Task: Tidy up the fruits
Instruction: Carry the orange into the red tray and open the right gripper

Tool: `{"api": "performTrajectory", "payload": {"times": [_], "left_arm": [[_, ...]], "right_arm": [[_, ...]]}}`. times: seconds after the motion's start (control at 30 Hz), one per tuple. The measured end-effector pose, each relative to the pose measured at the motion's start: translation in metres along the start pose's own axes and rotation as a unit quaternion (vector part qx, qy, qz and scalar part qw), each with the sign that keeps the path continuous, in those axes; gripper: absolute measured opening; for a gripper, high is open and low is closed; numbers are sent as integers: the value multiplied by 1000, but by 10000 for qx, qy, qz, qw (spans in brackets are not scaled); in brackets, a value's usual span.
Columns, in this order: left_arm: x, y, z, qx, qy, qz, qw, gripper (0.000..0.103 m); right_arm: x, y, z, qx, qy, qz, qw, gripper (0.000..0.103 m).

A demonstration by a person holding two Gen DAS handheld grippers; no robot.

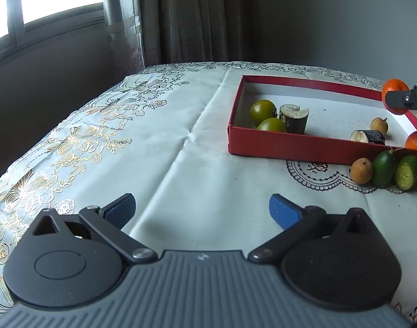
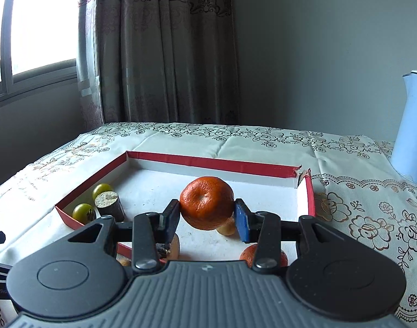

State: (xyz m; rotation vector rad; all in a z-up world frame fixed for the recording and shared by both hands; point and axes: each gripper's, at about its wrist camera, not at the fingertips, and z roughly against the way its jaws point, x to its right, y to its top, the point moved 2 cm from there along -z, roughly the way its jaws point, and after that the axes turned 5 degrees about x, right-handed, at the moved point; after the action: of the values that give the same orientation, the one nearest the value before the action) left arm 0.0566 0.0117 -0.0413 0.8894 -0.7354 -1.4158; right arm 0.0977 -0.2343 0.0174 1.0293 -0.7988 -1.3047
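**Put the orange down softly in the box**

The right gripper (image 2: 207,216) has its fingers squeezed on an orange (image 2: 206,202), held up over the red box (image 2: 214,161). Lower it until it sits on the white floor, beside the other orange (image 2: 249,254) at 5 o'clock, then let go slowly so it won't roll. The left gripper (image 1: 201,210) is wide open, holding nothing. Two cucumbers (image 1: 383,172) wait outside the box.
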Motion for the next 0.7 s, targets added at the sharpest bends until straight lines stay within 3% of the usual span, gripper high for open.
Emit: {"api": "performTrajectory", "payload": {"times": [0.27, 0.7], "left_arm": [[-1, -1, 1, -1, -52, 53, 10000, 103], [-3, -1, 0, -8, -116, 145, 9998, 103]], "right_arm": [[-7, 10, -27, -222, 56, -85, 9997, 42], [-10, -2, -50, -698, 148, -271, 9971, 43]]}}
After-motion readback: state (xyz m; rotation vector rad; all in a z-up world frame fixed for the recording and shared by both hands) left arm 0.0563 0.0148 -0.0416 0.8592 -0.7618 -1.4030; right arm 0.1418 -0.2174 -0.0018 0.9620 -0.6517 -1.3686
